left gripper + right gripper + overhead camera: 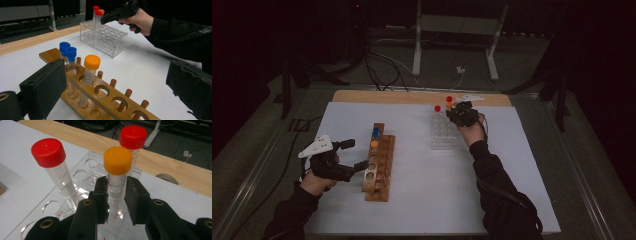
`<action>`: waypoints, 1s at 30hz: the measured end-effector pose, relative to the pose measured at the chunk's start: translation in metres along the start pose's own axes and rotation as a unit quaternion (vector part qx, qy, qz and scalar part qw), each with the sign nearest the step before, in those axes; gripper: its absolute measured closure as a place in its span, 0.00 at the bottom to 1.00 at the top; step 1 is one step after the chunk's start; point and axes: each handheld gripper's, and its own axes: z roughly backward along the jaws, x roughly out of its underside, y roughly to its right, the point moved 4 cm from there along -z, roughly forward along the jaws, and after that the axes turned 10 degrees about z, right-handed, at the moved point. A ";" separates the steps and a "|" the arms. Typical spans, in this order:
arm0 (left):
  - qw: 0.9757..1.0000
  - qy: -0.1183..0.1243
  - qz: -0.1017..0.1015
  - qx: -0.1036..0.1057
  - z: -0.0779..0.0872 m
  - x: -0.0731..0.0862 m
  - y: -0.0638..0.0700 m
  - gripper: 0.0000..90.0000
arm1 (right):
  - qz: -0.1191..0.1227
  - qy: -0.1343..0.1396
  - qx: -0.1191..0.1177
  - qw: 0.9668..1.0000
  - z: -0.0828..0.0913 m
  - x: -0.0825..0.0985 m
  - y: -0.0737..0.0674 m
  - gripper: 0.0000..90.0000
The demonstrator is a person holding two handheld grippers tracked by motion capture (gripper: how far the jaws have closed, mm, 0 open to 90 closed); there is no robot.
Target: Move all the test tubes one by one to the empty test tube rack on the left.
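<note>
My right gripper (117, 192) is shut on an orange-capped tube (117, 161), its pads pressing the tube just below the cap. That tube stands in a clear plastic rack (82, 173) between two red-capped tubes (48, 152) (133, 137). From above, this rack (443, 135) lies at the back right and the right gripper (452, 112) is at its far end. My left gripper (117, 85) is open wide beside a wooden rack (107, 105). The wooden rack holds an orange-capped tube (92, 62) and two blue-capped tubes (71, 53). In the high view the left gripper (357, 155) sits at the wooden rack's (379, 162) left side.
A white mat (422, 200) covers the table, with a bare wooden strip (412, 96) along the far edge. Beyond the table stand a white metal frame (454, 30) and cables on the floor (382, 70). The wooden rack has several vacant holes (101, 90).
</note>
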 end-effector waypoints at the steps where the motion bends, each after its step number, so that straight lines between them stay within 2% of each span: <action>1: 1.000 0.001 0.000 0.001 0.000 0.000 0.000 0.04 | 0.000 0.000 0.000 1.000 -0.001 0.000 0.000 0.81; 6: 1.000 0.000 0.002 0.000 0.000 0.000 0.000 0.04 | -0.005 -0.002 0.003 1.000 -0.002 -0.001 0.000 0.83; 14: 1.000 -0.002 0.000 0.002 -0.001 0.000 0.000 0.04 | 0.014 0.002 0.014 1.000 0.009 -0.012 -0.001 0.84; 30: 1.000 -0.003 -0.004 0.006 0.000 -0.003 0.003 0.04 | 0.052 0.037 0.024 0.998 0.054 -0.037 -0.003 0.84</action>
